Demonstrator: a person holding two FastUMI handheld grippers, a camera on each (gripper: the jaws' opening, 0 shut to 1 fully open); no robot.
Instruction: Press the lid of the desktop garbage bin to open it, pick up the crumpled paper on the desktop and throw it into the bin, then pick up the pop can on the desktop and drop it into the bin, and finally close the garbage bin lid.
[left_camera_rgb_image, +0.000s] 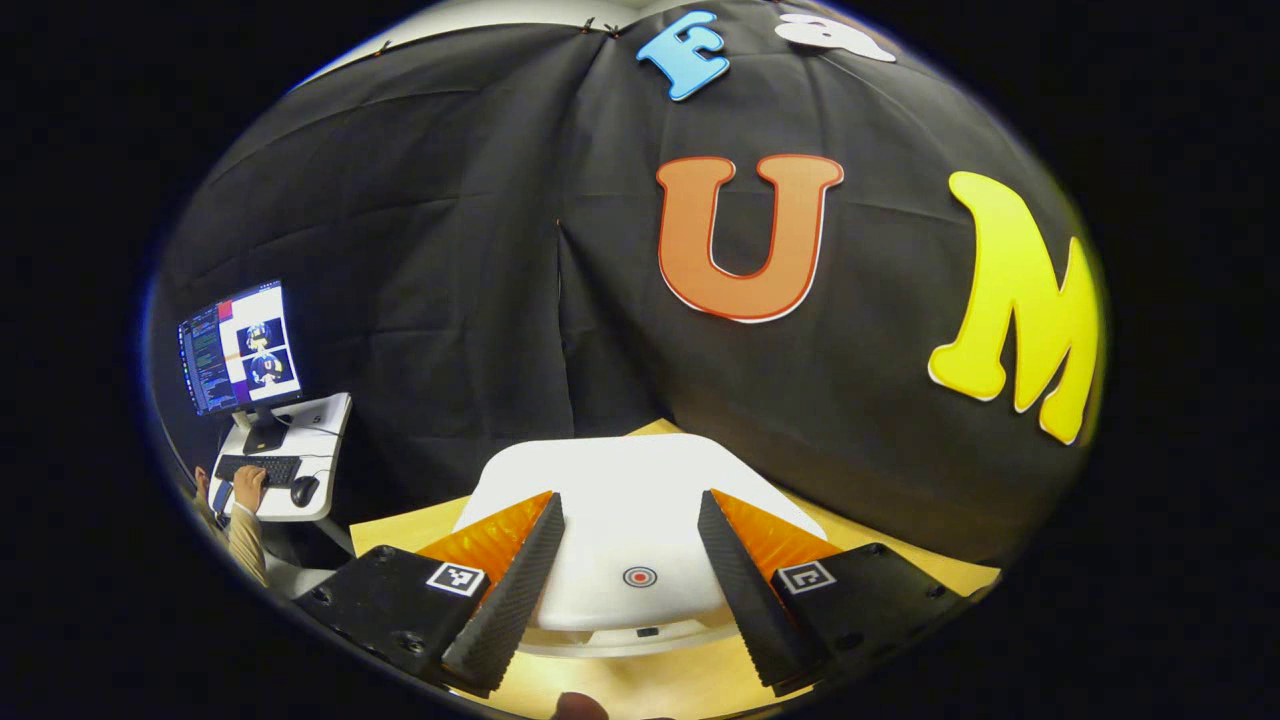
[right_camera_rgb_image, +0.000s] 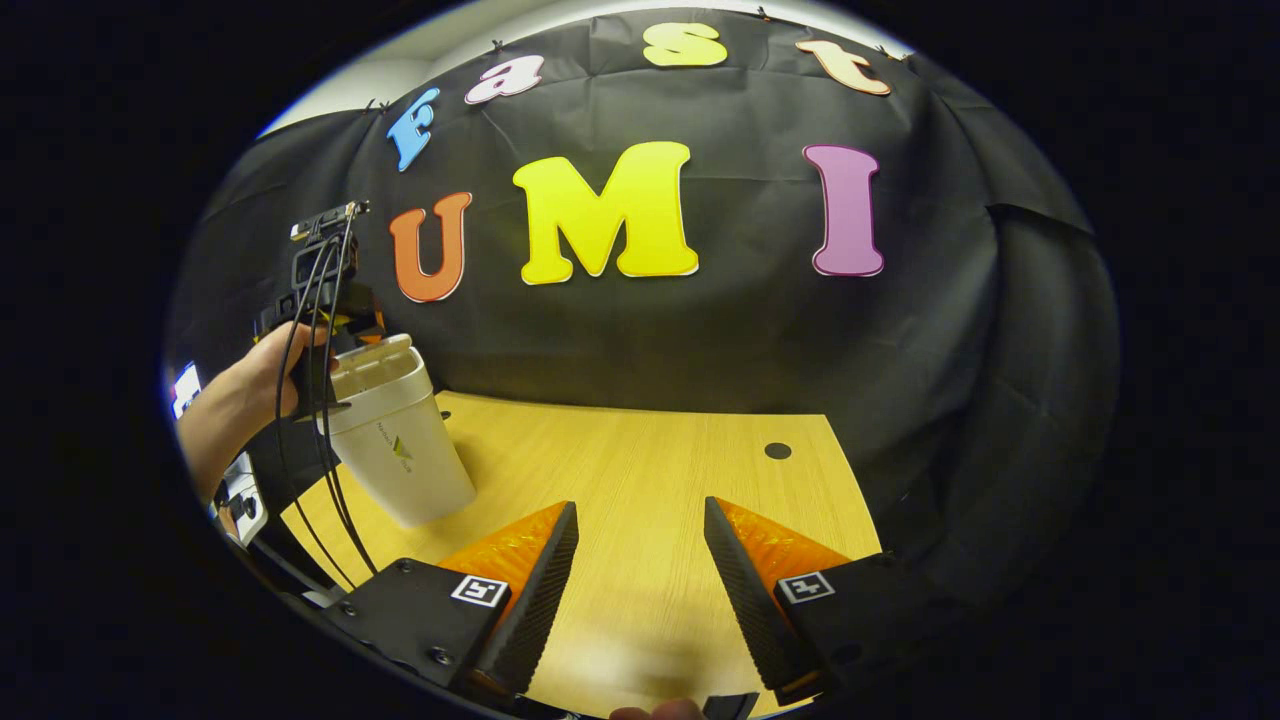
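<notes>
The garbage bin (right_camera_rgb_image: 400, 440), a pale tapered tub, stood on the wooden surface (right_camera_rgb_image: 640, 470) at its far-left part as seen in the right gripper view. Its white lid (left_camera_rgb_image: 625, 520), marked with a small red ring (left_camera_rgb_image: 640, 576), lay flat and closed directly below the left tongs (left_camera_rgb_image: 628, 590) in the left gripper view. These tongs were spread wide, one finger either side of the ring, gripping nothing. In the right gripper view a hand (right_camera_rgb_image: 235, 400) held that tool over the bin's top. The right tongs (right_camera_rgb_image: 640, 590) were likewise wide apart and empty, above bare wood, well apart from the bin. Neither the crumpled paper nor the pop can could be located. A monitor (left_camera_rgb_image: 240, 345) and keyboard (left_camera_rgb_image: 258, 468) stood on a side desk beyond. Judged risk: with the fingers straddling the ring, a downward press might land off-centre, failing to release the catch or tipping the light bin.
</notes>
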